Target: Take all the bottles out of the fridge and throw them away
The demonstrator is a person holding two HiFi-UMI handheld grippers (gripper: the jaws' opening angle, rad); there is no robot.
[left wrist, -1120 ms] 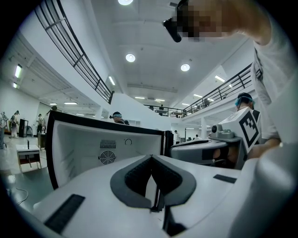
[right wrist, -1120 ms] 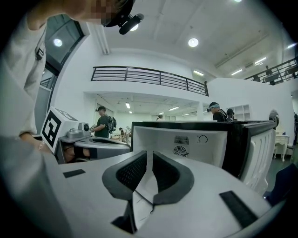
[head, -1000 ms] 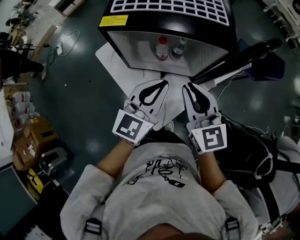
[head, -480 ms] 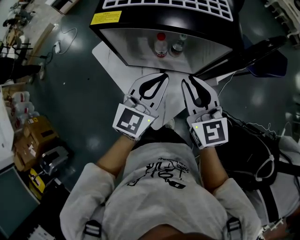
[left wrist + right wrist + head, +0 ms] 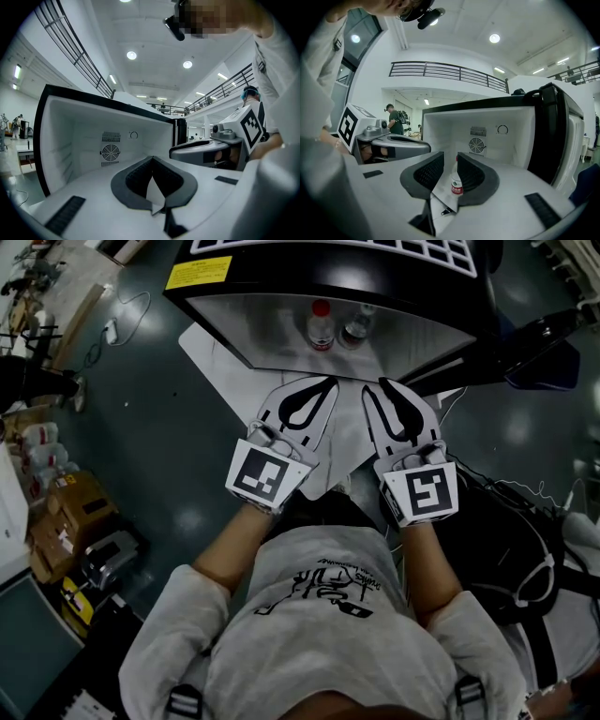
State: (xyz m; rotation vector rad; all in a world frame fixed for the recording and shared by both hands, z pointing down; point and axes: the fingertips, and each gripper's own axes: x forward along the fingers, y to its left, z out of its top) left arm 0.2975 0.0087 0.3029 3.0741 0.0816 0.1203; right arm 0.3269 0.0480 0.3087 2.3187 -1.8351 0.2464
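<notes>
Both grippers are closer to the open fridge (image 5: 281, 338) than a second ago. The right gripper (image 5: 379, 383) has just been cracking its jaws apart, with nothing gripped. The left gripper (image 5: 328, 382) has its jaws together, empty. The red-capped bottle (image 5: 320, 326) and second bottle (image 5: 355, 328) are still inside the fridge.

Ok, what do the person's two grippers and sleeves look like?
The left gripper and right gripper are white shells with black ribbed pads, each carrying a cube of black-and-white square markers. The right's jaws have just been opening, empty. The person wears a grey short-sleeved T-shirt with black print.
</notes>
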